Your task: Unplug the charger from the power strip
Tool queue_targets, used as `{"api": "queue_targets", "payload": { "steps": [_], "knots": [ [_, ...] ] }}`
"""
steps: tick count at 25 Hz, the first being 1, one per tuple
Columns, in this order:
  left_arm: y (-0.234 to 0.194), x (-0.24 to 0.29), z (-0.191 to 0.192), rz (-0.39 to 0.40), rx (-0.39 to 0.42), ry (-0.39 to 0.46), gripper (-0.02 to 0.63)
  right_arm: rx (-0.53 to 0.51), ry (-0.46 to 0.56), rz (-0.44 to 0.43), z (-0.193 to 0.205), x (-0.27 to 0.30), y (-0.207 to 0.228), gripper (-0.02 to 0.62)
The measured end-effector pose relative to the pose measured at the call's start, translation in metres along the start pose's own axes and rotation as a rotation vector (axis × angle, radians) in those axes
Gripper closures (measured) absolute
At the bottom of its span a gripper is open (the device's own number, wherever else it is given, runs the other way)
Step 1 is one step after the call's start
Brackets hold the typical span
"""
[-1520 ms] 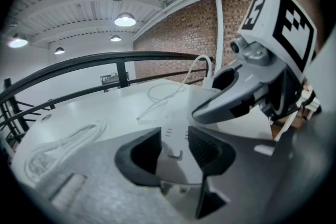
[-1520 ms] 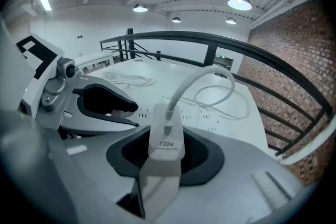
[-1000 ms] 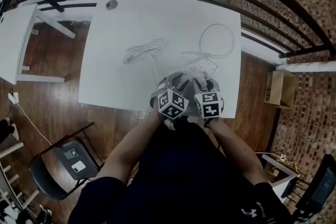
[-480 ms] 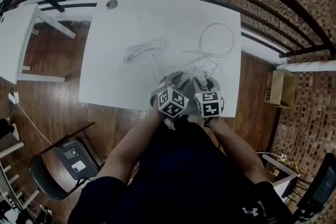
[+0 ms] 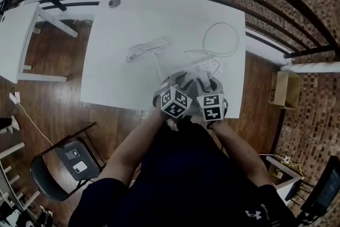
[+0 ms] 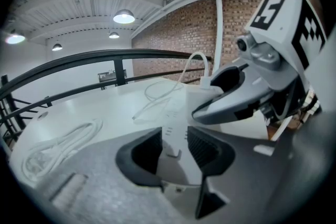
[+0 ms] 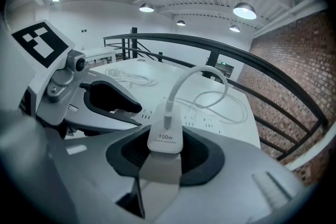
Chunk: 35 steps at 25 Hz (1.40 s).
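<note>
At the left of the white table [image 5: 106, 61] lay a coiled cable [image 5: 144, 50]. Beside it, the left gripper [image 6: 175, 147] had its jaws pinched on the near end of the power strip [image 5: 206, 67]. Just to the right, the right gripper [image 7: 165, 153] clamped the white charger [image 7: 165, 138] at the strip, its cord [image 5: 220, 40] looping beyond.

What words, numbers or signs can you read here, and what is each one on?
"100w": on the white charger block held in the right tongs; the smaller line under it is too small to read.
Black-and-white square patterns on the tongs' marker cubes: coded patterns, no words.
Markings on the white power strip: too small to read.
</note>
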<state>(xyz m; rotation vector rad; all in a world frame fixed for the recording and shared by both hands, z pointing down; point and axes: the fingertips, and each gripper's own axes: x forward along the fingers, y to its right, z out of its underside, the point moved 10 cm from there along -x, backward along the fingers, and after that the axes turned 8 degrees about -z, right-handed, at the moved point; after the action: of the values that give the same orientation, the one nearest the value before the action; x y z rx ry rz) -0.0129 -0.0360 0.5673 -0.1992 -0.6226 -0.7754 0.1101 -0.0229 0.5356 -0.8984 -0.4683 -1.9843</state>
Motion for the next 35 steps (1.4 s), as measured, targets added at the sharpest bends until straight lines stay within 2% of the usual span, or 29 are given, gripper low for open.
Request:
{"api": "queue_targets", "payload": {
  "steps": [2,6,11,15,16,22,27,30,32,35],
  "knots": [
    [-0.001,0.000,-0.001,0.002,-0.001,0.000,0.449,0.014,0.008,-0.003,0.000,-0.001,0.001,0.448],
    [0.001,0.000,-0.002,0.004,0.008,-0.001,0.449,0.124,0.031,-0.023,0.010,0.000,0.011,0.453],
    [0.002,0.000,0.000,0.006,0.006,-0.002,0.449,0.089,0.034,-0.010,0.011,-0.002,0.009,0.453],
    [0.001,0.000,-0.001,-0.001,0.007,0.002,0.449,-0.063,0.088,-0.003,-0.008,-0.012,-0.006,0.453],
    [0.001,0.000,-0.001,-0.004,0.005,0.003,0.449,-0.062,0.101,-0.014,-0.012,-0.014,-0.008,0.453],
    [-0.002,0.002,-0.003,-0.007,-0.019,-0.034,0.450,0.152,0.148,-0.067,-0.010,-0.025,0.010,0.453],
    [-0.010,-0.019,-0.011,0.024,-0.128,-0.025,0.442,0.266,0.190,-0.116,-0.010,-0.041,0.024,0.453],
    [-0.013,-0.043,-0.014,0.047,-0.258,-0.009,0.442,0.323,0.207,-0.139,-0.007,-0.050,0.034,0.453],
    [-0.013,-0.058,-0.012,0.058,-0.352,0.005,0.442,0.398,0.225,-0.169,-0.003,-0.056,0.043,0.453],
    [-0.006,-0.079,-0.008,0.079,-0.432,0.012,0.450,0.510,0.245,-0.186,0.007,-0.067,0.057,0.453]
  ]
}}
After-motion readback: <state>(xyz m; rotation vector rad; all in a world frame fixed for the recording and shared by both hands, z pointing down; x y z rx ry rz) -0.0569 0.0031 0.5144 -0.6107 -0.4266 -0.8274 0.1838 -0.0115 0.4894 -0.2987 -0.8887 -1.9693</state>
